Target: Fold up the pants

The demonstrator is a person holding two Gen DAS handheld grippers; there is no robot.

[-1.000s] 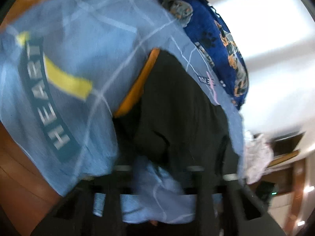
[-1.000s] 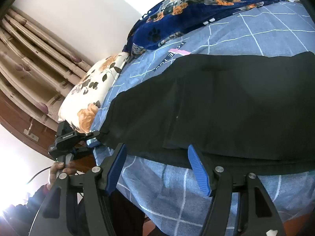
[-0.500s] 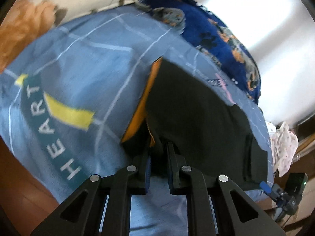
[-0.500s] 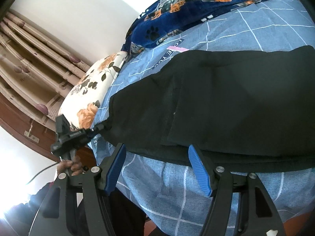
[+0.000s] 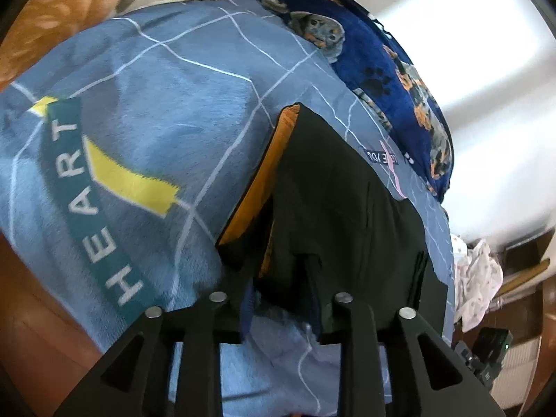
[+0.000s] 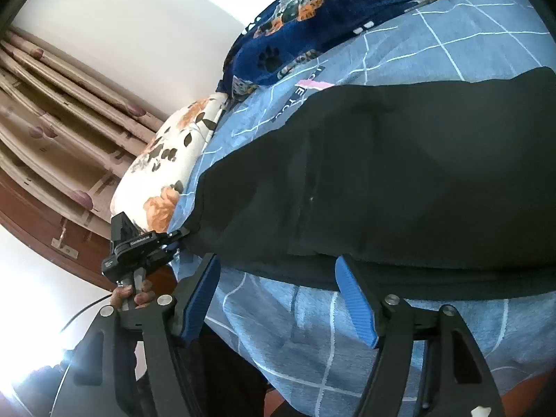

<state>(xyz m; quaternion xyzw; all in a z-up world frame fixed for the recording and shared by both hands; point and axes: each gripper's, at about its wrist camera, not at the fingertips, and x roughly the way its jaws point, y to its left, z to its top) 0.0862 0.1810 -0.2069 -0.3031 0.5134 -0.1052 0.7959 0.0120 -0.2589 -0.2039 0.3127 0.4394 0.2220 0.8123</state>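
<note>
While the left wrist view is showing the orange lining [image 5: 259,177] at the pants' [image 5: 340,208] waist end, the right wrist view is showing only plain black cloth [image 6: 399,173] lying long across the blue checked bedsheet [image 6: 312,340]. The pants are lying flat on the bed, near its front edge, with a strip of bare sheet showing below their hem in both views.

Left gripper [image 5: 281,278]: jaws are standing spread, fingers [image 5: 312,271] reaching onto the black fabric at the waist corner, nothing pinched between them. In the right wrist view it is sitting at the pants' left corner [image 6: 146,246], held by a hand [image 6: 133,295] (jaw gap too small to read from there).

Right gripper [image 6: 278,278]: blue pads [image 6: 354,299] are standing wide apart, straddling the lower hem, tips touching or just over the cloth edge, not clamped.

Edges: sheet is draping over the bed's front side right below both grippers, wooden floor [image 5: 31,316] showing beyond. Far side is being crowded by a dark blue paw-print blanket [image 6: 330,17] and a floral pillow [image 6: 166,170]; only the left view is showing the white crumpled cloth [image 5: 476,278] past the bed's end. Open sheet is lying left of the waist, around the HEART print [image 5: 90,208].
</note>
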